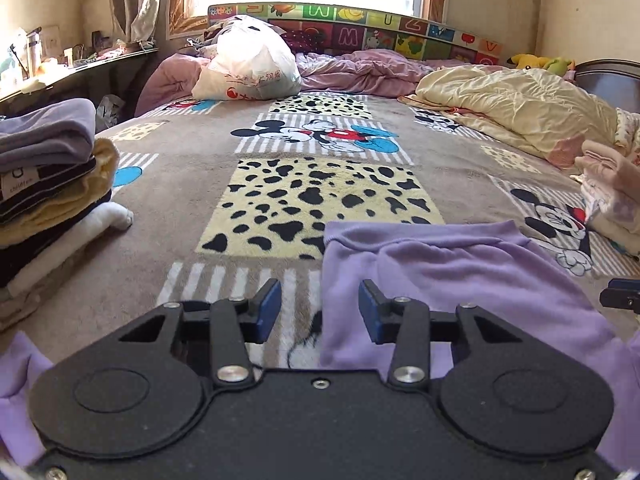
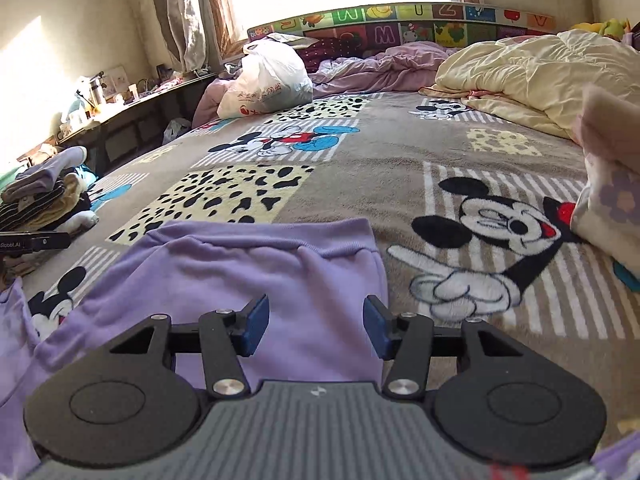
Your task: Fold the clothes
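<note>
White label point(image 1: 18, 184) reading "children"

Lilac garment point(image 2: 256, 272) lying flat on blanket point(image 2: 360, 168)

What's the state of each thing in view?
Left gripper: open, empty.
Right gripper: open, empty.
Purple garment: flat on blanket, partly folded.
Clothes stack: folded, piled.
Plastic bag: full, on the bed.
Cream quilt: rumpled.
Pink clothes: loosely heaped.
</note>
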Available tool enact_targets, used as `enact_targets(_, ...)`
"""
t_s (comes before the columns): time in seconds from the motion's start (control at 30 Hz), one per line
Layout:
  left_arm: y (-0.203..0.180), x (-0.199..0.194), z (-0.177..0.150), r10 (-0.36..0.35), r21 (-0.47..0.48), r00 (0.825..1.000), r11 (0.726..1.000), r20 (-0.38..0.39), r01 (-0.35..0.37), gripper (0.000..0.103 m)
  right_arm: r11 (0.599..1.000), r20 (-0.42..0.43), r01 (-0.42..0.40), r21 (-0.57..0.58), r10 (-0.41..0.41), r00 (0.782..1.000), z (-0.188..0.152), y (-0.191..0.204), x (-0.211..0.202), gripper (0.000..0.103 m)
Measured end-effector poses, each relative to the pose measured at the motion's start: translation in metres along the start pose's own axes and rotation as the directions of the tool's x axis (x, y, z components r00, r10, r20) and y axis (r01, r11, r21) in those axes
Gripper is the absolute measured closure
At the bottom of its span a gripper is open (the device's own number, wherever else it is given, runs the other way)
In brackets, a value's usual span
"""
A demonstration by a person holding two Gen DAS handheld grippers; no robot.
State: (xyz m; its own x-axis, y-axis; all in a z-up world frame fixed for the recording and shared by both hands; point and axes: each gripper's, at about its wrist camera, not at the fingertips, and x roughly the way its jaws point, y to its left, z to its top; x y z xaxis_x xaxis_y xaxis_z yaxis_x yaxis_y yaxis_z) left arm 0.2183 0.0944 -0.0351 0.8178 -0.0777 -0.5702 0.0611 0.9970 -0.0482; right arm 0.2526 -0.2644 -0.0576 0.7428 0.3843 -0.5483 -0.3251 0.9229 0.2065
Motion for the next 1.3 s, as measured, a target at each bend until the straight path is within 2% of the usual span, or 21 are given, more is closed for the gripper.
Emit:
enact_targets(0.07, -0.018, 0.002, -0.025, -0.022, 0.035, 0.999, 0.999, -0.041, 0.023, 0.061, 1.0, 0.028, 0.016, -0.009, -0.015, 1.0, -0.027, 0.014, -0.021, 0.05)
enact_targets(0.1, -0.028, 0.021, -0.042, 0.01, 0.092, 0.992, 0.996, -0.124, 0.001, 0.059, 1.0, 0.022, 0.01, -0.018, -0.01, 1.0, -0.044, 0.022, -0.027, 0.05)
enact_targets(0.13, -0.035, 0.035, -0.056, 0.05, 0.152, 0.988, 0.988, -0.147, -0.028, 0.058, 0.998, -0.032, 0.045, -0.047, -0.047, 0.998, -0.057, 0.026, -0.019, 0.048)
enact_targets(0.17, -0.039, 0.032, -0.059, 0.068, 0.169, 0.989, 0.984, -0.128, -0.046, 0.058, 0.994, -0.078, 0.076, -0.077, -0.083, 0.994, -0.07, 0.031, -0.013, 0.046)
enact_targets(0.23, -0.045, 0.014, -0.051, 0.078, 0.146, 0.992, 0.987, -0.102, -0.062, 0.065, 0.991, -0.058, 0.092, -0.095, -0.098, 0.994, -0.08, 0.032, -0.015, 0.046)
enact_targets(0.3, -0.05, -0.009, -0.048, 0.027, 0.103, 0.999, 0.994, -0.039, -0.023, 0.064, 0.991, -0.042, 0.108, -0.084, -0.112, 0.993, -0.072, 0.037, -0.029, 0.047)
enact_targets(0.33, -0.051, -0.008, -0.053, 0.028, 0.103, 0.998, 0.994, -0.064, -0.021, 0.063, 0.991, -0.026, 0.109, -0.081, -0.111, 0.993, -0.071, 0.039, -0.035, 0.044)
enact_targets(0.4, -0.053, 0.002, -0.07, 0.053, 0.115, 0.986, 0.993, -0.155, -0.035, 0.063, 0.991, -0.078, 0.112, -0.069, -0.118, 0.99, -0.074, 0.038, -0.036, 0.042)
enact_targets(0.47, -0.056, -0.012, -0.081, 0.067, 0.12, 0.991, 0.991, -0.115, -0.053, 0.063, 0.988, -0.07, 0.126, -0.087, -0.132, 0.989, -0.086, 0.045, -0.048, 0.042)
enact_targets(0.57, -0.069, -0.054, -0.089, 0.046, 0.129, 0.998, 0.991, -0.039, -0.04, 0.064, 0.992, 0.061, 0.112, -0.063, -0.108, 0.992, -0.111, 0.059, -0.089, 0.044)
enact_targets(0.63, -0.077, -0.065, -0.103, -0.001, 0.119, 0.999, 0.993, -0.05, 0.007, 0.063, 0.994, 0.104, 0.108, -0.032, -0.105, 0.989, -0.13, 0.065, -0.112, 0.044)
enact_targets(0.67, -0.081, -0.063, -0.114, -0.018, 0.116, 0.995, 0.993, -0.096, 0.029, 0.063, 0.991, 0.032, 0.128, -0.043, -0.127, 0.991, -0.139, 0.069, -0.109, 0.044)
enact_targets(0.7, -0.087, -0.063, -0.124, -0.007, 0.143, 0.995, 0.989, -0.103, 0.022, 0.063, 0.986, -0.051, 0.146, -0.076, -0.15, 0.987, -0.146, 0.073, -0.102, 0.044)
enact_targets(0.8, -0.105, -0.082, -0.141, 0.032, 0.234, 0.998, 0.972, -0.049, -0.02, 0.063, 0.976, -0.001, 0.174, -0.134, -0.175, 0.984, -0.154, 0.091, -0.117, 0.048)
enact_targets(0.87, -0.112, -0.099, -0.146, -0.014, 0.24, 0.999, 0.97, -0.031, 0.021, 0.062, 0.976, 0.082, 0.156, -0.15, -0.145, 0.986, -0.156, 0.102, -0.136, 0.05)
enact_targets(0.97, -0.122, -0.092, -0.164, -0.031, 0.304, 0.995, 0.951, -0.097, 0.059, 0.058, 0.955, -0.068, 0.159, -0.249, -0.181, 0.981, -0.172, 0.113, -0.122, 0.046)
enact_targets(1.03, -0.128, -0.098, -0.164, -0.01, 0.329, 0.996, 0.944, -0.093, 0.04, 0.059, 0.959, -0.047, 0.167, -0.23, -0.182, 0.982, -0.173, 0.113, -0.126, 0.045)
enact_targets(1.13, -0.138, -0.114, -0.162, -0.053, 0.336, 0.998, 0.94, -0.03, 0.06, 0.058, 0.955, -0.048, 0.183, -0.235, -0.199, 0.979, -0.173, 0.115, -0.13, 0.043)
enact_targets(1.2, -0.147, -0.101, -0.177, -0.061, 0.389, 0.993, 0.916, -0.103, 0.097, 0.056, 0.965, -0.061, 0.179, -0.194, -0.194, 0.979, -0.176, 0.11, -0.133, 0.039)
enact_targets(1.23, -0.149, -0.098, -0.18, -0.062, 0.405, 0.99, 0.908, -0.124, 0.107, 0.055, 0.97, -0.07, 0.179, -0.165, -0.192, 0.979, -0.174, 0.106, -0.132, 0.033)
enact_targets(1.3, -0.15, -0.103, -0.178, -0.064, 0.415, 0.99, 0.903, -0.125, 0.111, 0.055, 0.984, -0.093, 0.167, -0.062, -0.172, 0.981, -0.174, 0.093, -0.136, 0.028)
